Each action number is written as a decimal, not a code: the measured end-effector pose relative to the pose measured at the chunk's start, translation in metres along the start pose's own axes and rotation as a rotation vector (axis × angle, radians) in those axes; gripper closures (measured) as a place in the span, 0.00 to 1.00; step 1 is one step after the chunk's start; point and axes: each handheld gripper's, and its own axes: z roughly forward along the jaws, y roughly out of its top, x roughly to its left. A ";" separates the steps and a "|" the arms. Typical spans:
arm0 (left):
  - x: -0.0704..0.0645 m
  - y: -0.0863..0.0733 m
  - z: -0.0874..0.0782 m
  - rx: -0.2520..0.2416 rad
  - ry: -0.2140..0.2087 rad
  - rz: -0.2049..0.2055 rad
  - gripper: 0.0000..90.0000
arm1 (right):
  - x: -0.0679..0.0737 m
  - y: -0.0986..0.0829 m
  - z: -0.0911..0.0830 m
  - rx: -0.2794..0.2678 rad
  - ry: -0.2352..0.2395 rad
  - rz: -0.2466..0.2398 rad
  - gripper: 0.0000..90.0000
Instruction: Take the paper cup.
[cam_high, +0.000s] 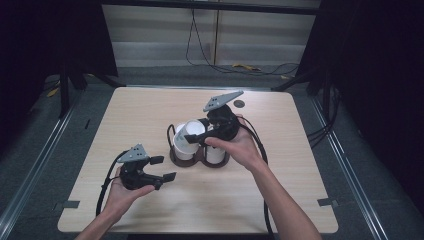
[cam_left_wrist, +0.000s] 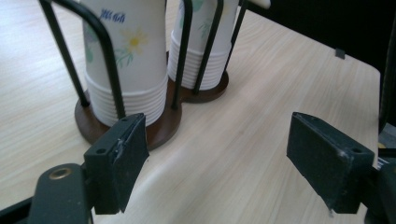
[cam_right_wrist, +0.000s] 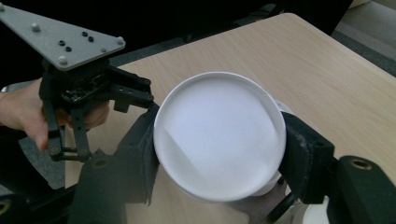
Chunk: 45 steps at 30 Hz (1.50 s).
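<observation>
Gripping one paper cup (cam_right_wrist: 219, 135) above the double holder (cam_left_wrist: 159, 133) at mid-table, the right gripper (cam_high: 207, 134) should lift straight, squeezing lightly; the left gripper (cam_high: 162, 175) waits spread, empty.

A pale wood-grain tabletop (cam_high: 150, 115) with a smooth, matt finish is carrying a cup holder whose brown base (cam_left_wrist: 161, 133) is showing a soft sheen under thin black wire uprights (cam_left_wrist: 105, 56). The stacked paper cups (cam_left_wrist: 128, 60) are looking smooth and white, printed with small flowers, their rolled rims forming fine ridges. The cup (cam_right_wrist: 219, 135) clamped in the right tool (cam_right_wrist: 219, 154) is showing a clean, matt white inside. The left tool (cam_left_wrist: 233, 163) is presenting matt black pads (cam_left_wrist: 123, 158), scuffed at the edges. A matt grey plate (cam_right_wrist: 58, 37) is topping it.
</observation>
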 end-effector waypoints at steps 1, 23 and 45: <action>0.000 0.002 0.001 0.002 -0.004 0.001 0.22 | 0.001 -0.003 -0.001 -0.004 0.004 0.006 0.41; -0.018 0.012 0.020 0.006 -0.058 0.054 0.18 | 0.012 -0.071 -0.016 -0.043 0.017 0.099 0.41; -0.028 0.006 0.027 -0.004 -0.124 0.063 0.18 | 0.015 -0.110 -0.011 -0.118 0.055 0.160 0.41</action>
